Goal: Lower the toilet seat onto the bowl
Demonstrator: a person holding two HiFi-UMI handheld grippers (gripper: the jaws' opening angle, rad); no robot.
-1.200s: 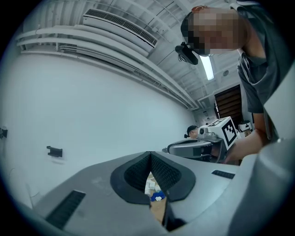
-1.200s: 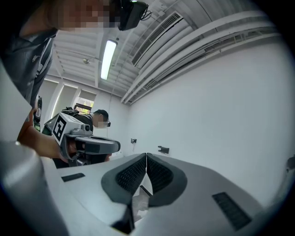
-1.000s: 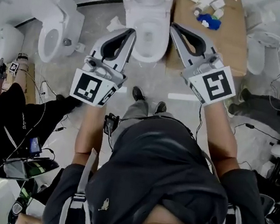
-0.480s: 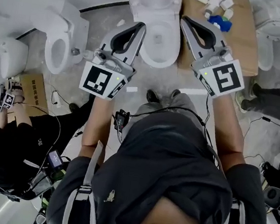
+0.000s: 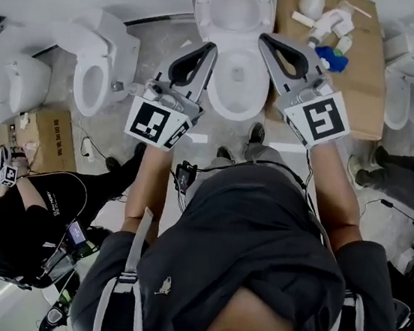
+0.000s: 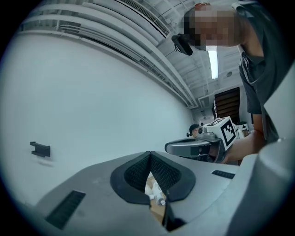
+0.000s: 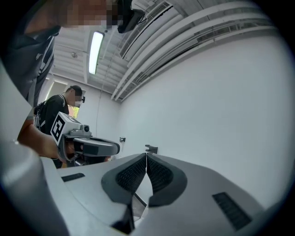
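A white toilet stands at the top middle of the head view, its bowl (image 5: 237, 82) open toward me. The seat (image 5: 232, 5) stands raised at the back. My left gripper (image 5: 209, 48) hovers in the air over the bowl's left rim, jaws shut, nothing in them. My right gripper (image 5: 263, 38) hangs by the bowl's right rim, also shut and empty. The left gripper view shows closed tips (image 6: 148, 153) pointing up at a white wall, with the right gripper (image 6: 198, 147) beside. In the right gripper view the closed tips (image 7: 146, 154) face the same wall.
A second toilet (image 5: 98, 71) and a white tank (image 5: 27, 84) stand at the left by a cardboard box (image 5: 37, 135). Cardboard (image 5: 354, 82) with bottles and a blue object (image 5: 331, 58) lies right of the bowl. Another toilet (image 5: 411, 82) is far right. A person (image 5: 34, 214) crouches lower left among cables.
The person has stepped closer to the toilet, so the bowl now sits between the two grippers. Both grippers stay shut and empty.
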